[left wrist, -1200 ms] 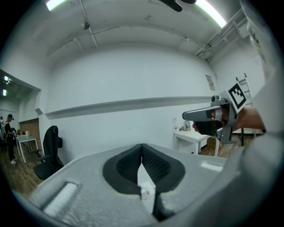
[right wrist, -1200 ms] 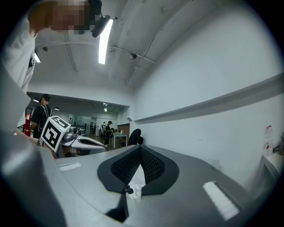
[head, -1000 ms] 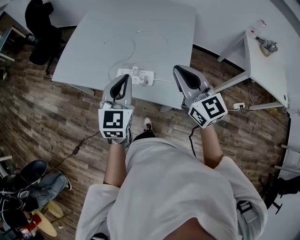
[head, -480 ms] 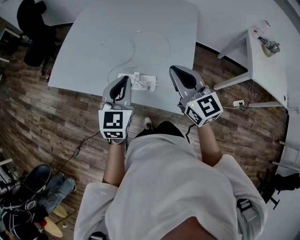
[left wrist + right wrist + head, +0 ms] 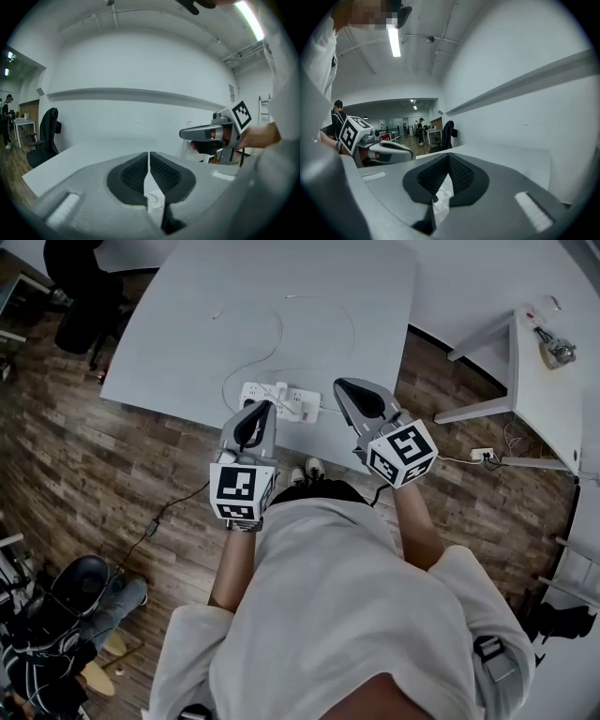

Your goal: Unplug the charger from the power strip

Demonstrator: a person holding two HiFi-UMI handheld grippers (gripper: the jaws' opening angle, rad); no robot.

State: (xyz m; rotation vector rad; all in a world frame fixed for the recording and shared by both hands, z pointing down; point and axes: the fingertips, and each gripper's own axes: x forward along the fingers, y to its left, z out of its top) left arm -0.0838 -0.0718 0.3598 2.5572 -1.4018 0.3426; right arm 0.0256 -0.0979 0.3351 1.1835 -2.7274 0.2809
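Observation:
The white power strip lies near the front edge of the grey table. A white charger stands plugged into it, and its thin white cable loops away over the tabletop. My left gripper hovers just in front of the strip's left half, its jaws shut and empty. My right gripper hangs to the right of the strip's end, also shut with nothing held. A bit of white strip shows below the right pads. Each gripper appears in the other's view: right gripper, left gripper.
A black office chair stands at the table's far left corner. A second white table is on the right, with a floor socket and cables beside it. A dark cable and bags lie on the wooden floor.
Both grippers have come down and forward toward the power strip. The left one has shifted right and now sits just short of the strip. Both stayed shut.

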